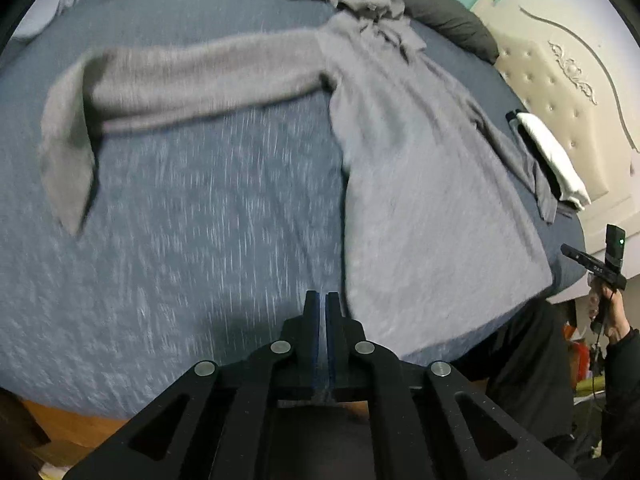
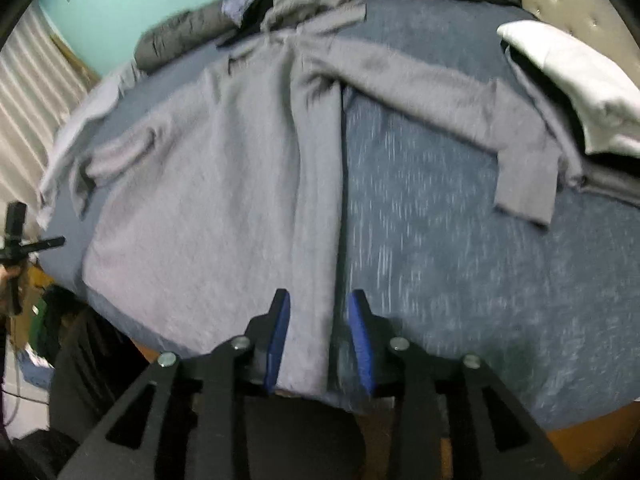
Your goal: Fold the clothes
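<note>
We have a grey sweater [image 1: 420, 184] laid flat on the bed [image 1: 200, 240], its left sleeve [image 1: 192, 80] stretched out far to the left. Our left gripper [image 1: 321, 304] hangs over bare sheet just left of the hem, fingers nearly together on nothing. Our right gripper [image 2: 320, 312] straddles the sweater's right near edge, fingers apart, not pressing. We judge the garment is spread and folding comes next: bringing a sleeve across the body.

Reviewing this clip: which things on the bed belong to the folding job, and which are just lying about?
In the job:
long-sleeved grey knit sweater
left gripper
right gripper

Lying about:
folded white cloth
dark grey pillow
blue bedsheet
cream tufted headboard
</note>
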Motion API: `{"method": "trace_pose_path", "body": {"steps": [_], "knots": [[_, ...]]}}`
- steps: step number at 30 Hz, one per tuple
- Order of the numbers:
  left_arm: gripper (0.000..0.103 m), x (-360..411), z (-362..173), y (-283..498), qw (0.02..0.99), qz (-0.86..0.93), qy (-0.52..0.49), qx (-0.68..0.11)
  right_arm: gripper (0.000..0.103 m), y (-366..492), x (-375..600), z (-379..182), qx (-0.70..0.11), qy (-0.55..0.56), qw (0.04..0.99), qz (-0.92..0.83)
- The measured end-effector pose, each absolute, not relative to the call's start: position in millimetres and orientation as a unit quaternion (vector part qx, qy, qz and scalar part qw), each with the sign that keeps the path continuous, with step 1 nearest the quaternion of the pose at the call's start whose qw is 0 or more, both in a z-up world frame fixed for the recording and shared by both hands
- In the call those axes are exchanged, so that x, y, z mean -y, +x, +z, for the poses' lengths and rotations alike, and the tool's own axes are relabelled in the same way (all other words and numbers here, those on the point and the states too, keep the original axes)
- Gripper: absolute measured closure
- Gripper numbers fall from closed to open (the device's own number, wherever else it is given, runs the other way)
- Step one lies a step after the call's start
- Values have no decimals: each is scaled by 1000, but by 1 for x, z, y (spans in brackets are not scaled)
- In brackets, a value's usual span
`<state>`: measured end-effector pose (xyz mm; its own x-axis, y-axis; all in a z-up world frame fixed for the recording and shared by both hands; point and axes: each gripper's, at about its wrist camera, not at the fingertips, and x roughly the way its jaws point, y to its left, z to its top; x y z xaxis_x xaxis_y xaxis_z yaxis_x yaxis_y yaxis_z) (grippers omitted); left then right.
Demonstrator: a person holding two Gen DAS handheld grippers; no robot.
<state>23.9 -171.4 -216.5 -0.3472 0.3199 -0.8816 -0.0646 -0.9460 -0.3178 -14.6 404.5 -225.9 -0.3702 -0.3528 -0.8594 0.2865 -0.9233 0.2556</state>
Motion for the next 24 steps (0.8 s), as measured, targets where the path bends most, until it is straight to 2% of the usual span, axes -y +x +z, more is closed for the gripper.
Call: {"method": "trace_pose_path", "body": {"steps": [1, 3, 5, 6, 8, 11, 17, 24], "knots": [[93, 168, -209, 20, 117, 817, -554, 110, 73, -17, -407, -219, 36, 521, 195, -830], [70, 168, -196, 9, 119, 823, -545, 107, 72, -24, -410, -204, 33, 506, 194, -840], [59, 166, -180, 0, 121, 831, -533, 104, 68, -34, -410, -191, 42, 496, 192, -846], [58, 163, -171, -8, 123, 835, -527, 103, 62, -38, -411, -186, 48, 493, 191, -848], [57, 157, -161, -20, 124, 839, -520, 100, 58, -48, -412, -175, 61, 485, 189, -852], [43, 151, -148, -43, 130, 846, -507, 99, 55, -69, -409, -162, 74, 478, 184, -856], [42, 140, -142, -105, 133, 854, -497, 75, 49, -125, -396, -147, 82, 471, 182, -859], [38, 139, -168, -202, 123, 852, -501, 81, 48, -228, -358, -159, 52, 474, 200, -856]]}}
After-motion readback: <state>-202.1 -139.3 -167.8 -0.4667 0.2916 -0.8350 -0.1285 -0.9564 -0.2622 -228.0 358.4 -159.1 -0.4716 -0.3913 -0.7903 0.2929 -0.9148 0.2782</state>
